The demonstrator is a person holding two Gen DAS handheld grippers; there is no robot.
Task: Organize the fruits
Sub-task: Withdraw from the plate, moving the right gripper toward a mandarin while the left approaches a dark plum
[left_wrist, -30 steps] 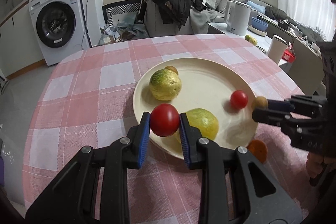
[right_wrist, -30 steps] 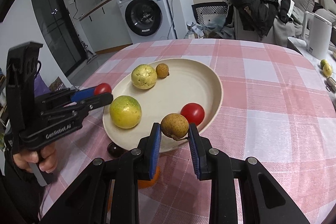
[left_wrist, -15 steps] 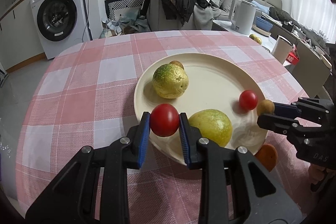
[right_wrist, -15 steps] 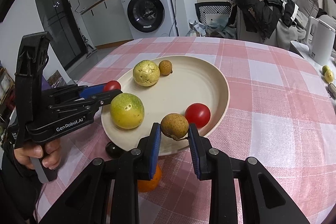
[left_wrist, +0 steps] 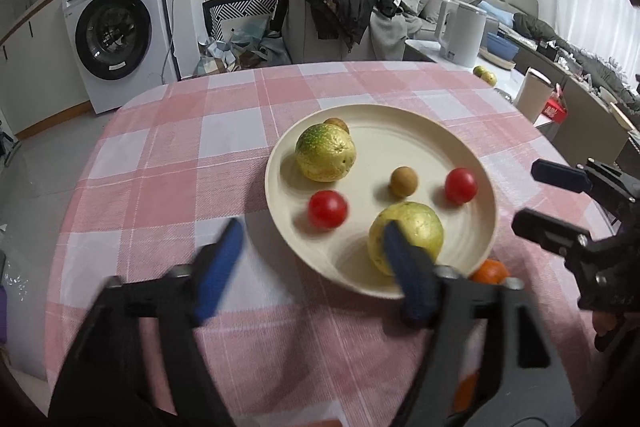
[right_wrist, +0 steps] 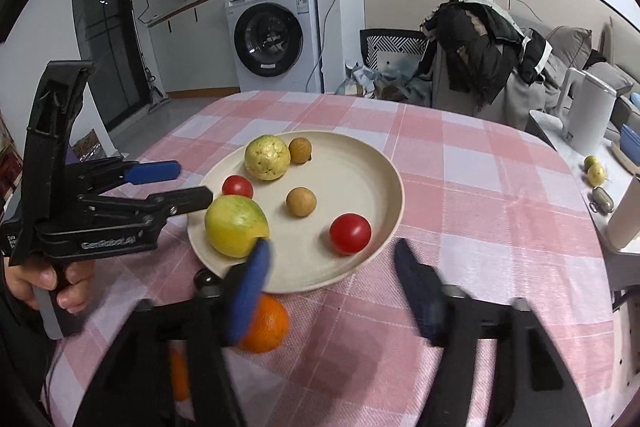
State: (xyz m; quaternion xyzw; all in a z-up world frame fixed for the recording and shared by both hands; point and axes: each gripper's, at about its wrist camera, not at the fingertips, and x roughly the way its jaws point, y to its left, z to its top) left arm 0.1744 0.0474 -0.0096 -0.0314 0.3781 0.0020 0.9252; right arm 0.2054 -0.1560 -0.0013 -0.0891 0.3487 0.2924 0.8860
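A cream plate (left_wrist: pixel 400 109) on the pink checked tablecloth holds two yellow-green fruits (left_wrist: pixel 325 158) (left_wrist: pixel 408 239), two red tomatoes (left_wrist: pixel 327 209) (left_wrist: pixel 461 185) and two small brown fruits (left_wrist: pixel 404 181) (left_wrist: pixel 336 124). My left gripper (left_wrist: pixel 314 267) hangs over the plate's near rim, its jaws opening and blurred, with nothing between them. The nearer tomato lies just beyond its tips. My right gripper (right_wrist: pixel 332 279) stands at the plate's (right_wrist: pixel 384 163) other side, its jaws also opening and empty. A brown fruit (right_wrist: pixel 301 201) rests mid-plate ahead of it.
An orange (right_wrist: pixel 266 325) and a small dark fruit (right_wrist: pixel 206 279) lie on the cloth beside the plate. A white kettle (left_wrist: pixel 460 31), a paper cup (left_wrist: pixel 532 99) and small fruits stand on a side counter. A clothes-covered chair (left_wrist: pixel 340 7) and a washing machine (left_wrist: pixel 116 39) are behind the table.
Both grippers have gone from shut to wide apart. The left one let go of the red tomato and the right one of the brown fruit; both fruits now lie on the plate.
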